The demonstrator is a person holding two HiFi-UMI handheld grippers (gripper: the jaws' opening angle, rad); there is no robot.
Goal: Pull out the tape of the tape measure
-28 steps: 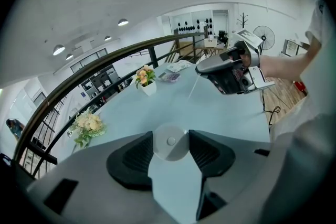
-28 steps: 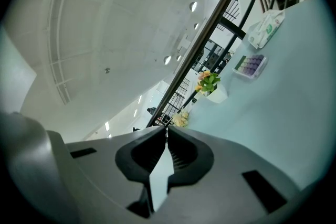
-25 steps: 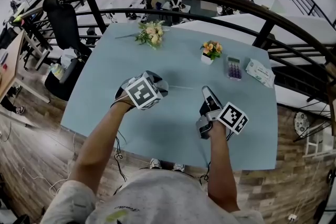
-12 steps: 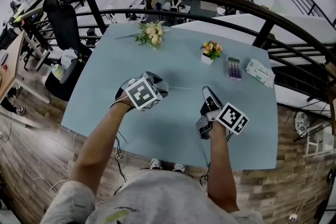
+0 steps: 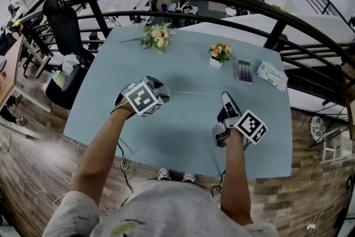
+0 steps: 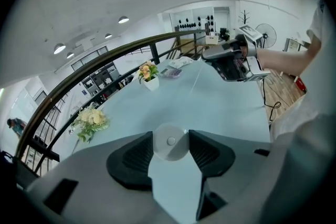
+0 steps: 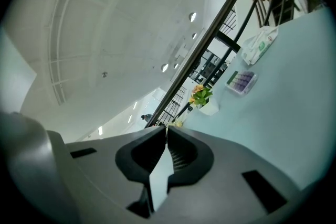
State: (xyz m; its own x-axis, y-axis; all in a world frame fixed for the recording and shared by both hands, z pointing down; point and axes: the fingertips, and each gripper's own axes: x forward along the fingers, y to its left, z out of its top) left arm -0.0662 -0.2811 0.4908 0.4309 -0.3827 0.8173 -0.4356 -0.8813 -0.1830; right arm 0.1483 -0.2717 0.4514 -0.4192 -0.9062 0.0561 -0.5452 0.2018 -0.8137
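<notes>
Head view: the left gripper (image 5: 162,89) and right gripper (image 5: 224,97) hover over the table (image 5: 183,130), and a thin tape (image 5: 188,92) is stretched between their tips.

Left gripper view: its fingers (image 6: 137,157) stand wide and clamp the round white tape measure (image 6: 170,143) between them. Beyond the tips, the tape runs on to the right gripper's tip.

Right gripper view: its fingers (image 7: 181,157) are pressed together, and the tape's end is too thin to make out there. Well beyond the tips stand a flower pot (image 7: 203,99) and a calculator (image 7: 240,81).
</notes>
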